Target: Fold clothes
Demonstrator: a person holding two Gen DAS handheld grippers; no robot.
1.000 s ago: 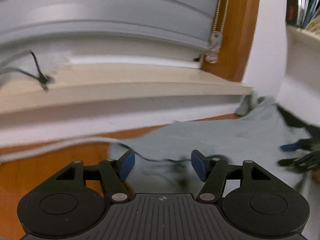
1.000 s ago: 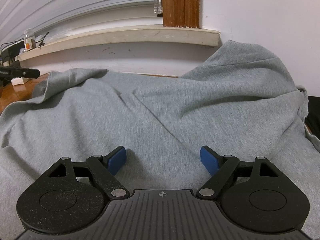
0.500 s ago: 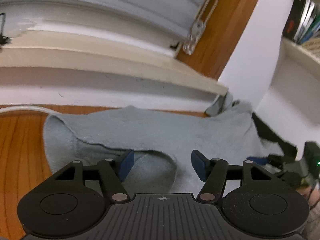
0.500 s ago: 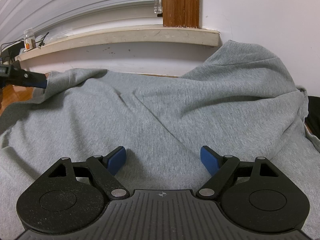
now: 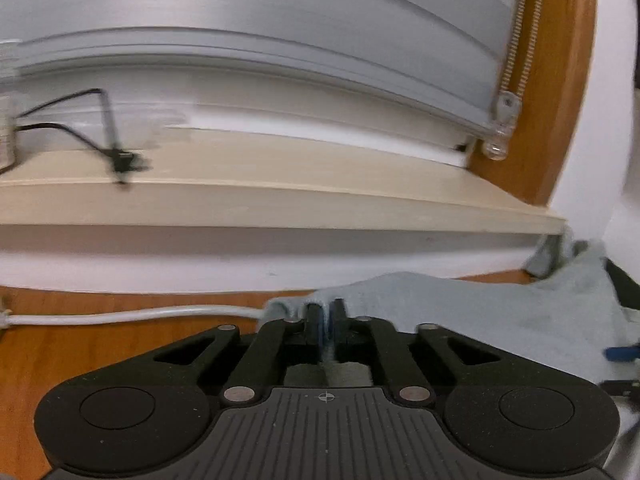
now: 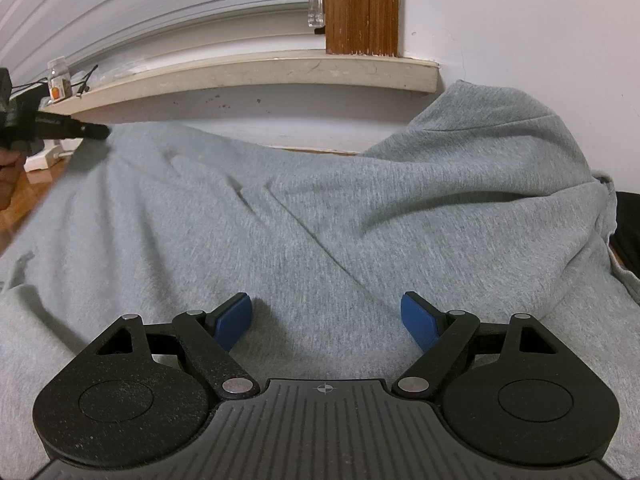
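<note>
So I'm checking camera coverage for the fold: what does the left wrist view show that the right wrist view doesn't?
Only the left wrist view shows the left gripper shut on the edge of the grey garment; its jaws have just been closing. It also shows a white cable on the wooden table.

Only the right wrist view shows the right gripper open above the broad, creased cloth, and a small jar on the sill.

Both show the garment, the window sill and the wooden window frame.
</note>
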